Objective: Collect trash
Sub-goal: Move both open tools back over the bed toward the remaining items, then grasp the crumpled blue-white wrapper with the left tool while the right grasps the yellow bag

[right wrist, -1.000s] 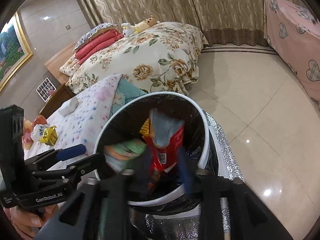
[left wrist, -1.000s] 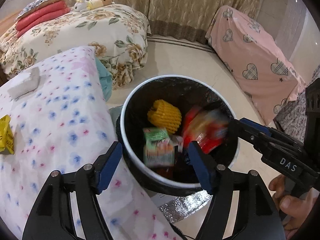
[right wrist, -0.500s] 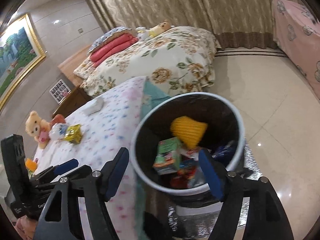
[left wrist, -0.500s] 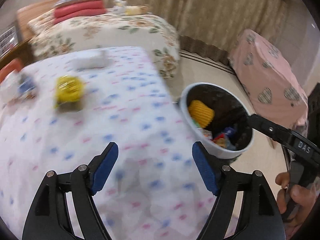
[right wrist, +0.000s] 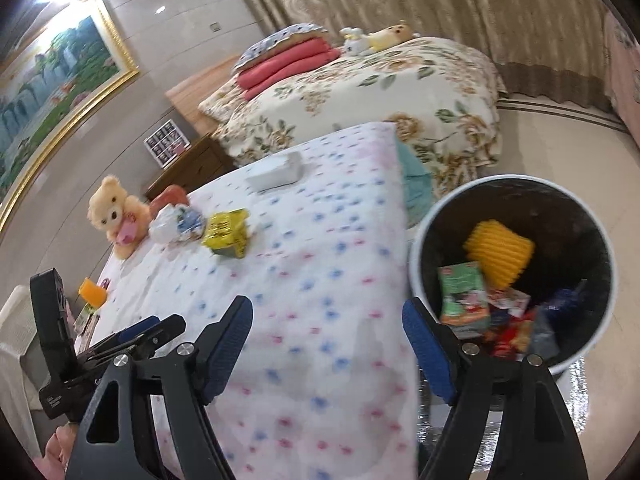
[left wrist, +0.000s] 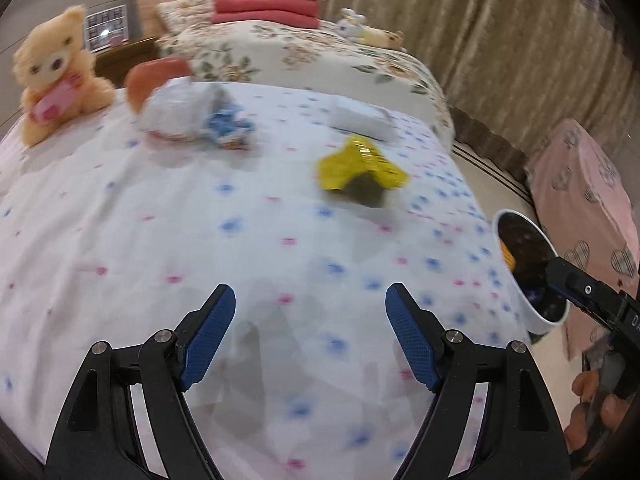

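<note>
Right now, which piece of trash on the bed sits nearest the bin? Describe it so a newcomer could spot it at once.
Start at the bed with the dotted white sheet, beside the bin. Partway up the sheet lies a crumpled yellow wrapper. It lies apart from the white bag and below the flat white box, the only yellow piece there.

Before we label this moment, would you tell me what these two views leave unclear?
- Yellow wrapper: print unreadable, motion blur in both views.
- White-and-blue crumpled packaging: blurred in the left view, too small in the right; one item or several, cannot tell.
- Bin: cut by the frame edge and the right claw's arm in the left view; bottom buried under trash in the right view.
</note>
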